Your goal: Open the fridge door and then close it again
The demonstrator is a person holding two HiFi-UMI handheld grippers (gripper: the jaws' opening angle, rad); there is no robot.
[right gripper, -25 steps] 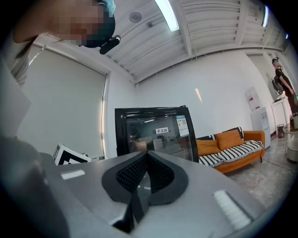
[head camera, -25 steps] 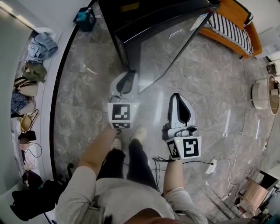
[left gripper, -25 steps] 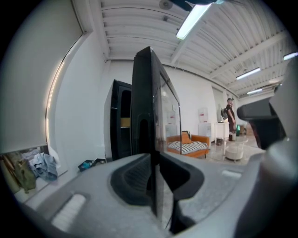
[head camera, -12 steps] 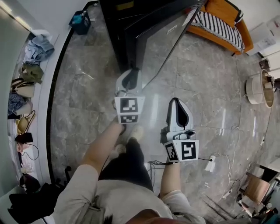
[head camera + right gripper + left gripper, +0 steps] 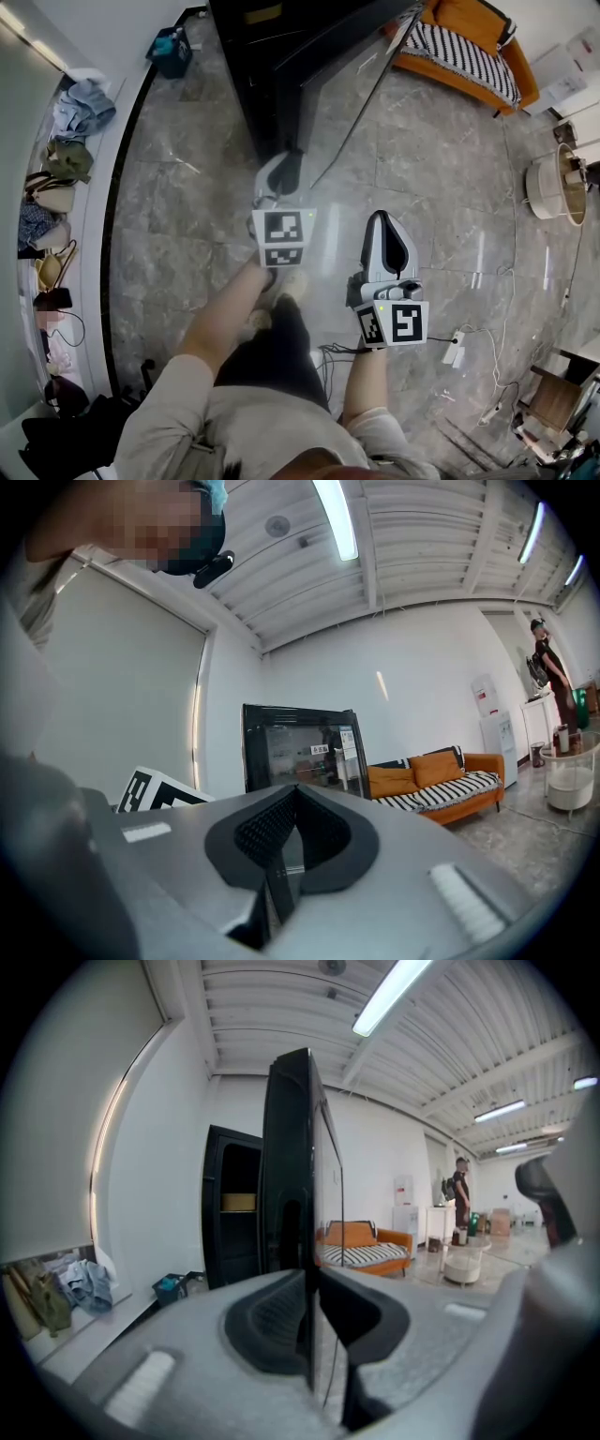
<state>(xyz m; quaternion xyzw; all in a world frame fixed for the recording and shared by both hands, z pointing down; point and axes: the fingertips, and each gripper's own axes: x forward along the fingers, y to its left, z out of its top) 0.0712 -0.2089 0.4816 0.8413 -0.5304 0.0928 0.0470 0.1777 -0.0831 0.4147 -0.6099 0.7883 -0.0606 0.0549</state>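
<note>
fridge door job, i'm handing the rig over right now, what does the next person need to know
Left gripper: jaws have just been closing and now pinch the free edge of the fridge door.
Right gripper: shut, empty, held to the right of the door, touching nothing.
Fridge: black cabinet straight ahead, with the door swung out from it.
Done: door opened.
Left: swing the door back shut against the cabinet, then let go.

Tall black fridge (image 5: 246,56) is standing open. Its glass-front door (image 5: 342,98) is upright and swung out, free edge right between the left gripper (image 5: 281,172) jaws, which have just been closing on it. It's ahead-left of the right gripper (image 5: 384,230).
</note>
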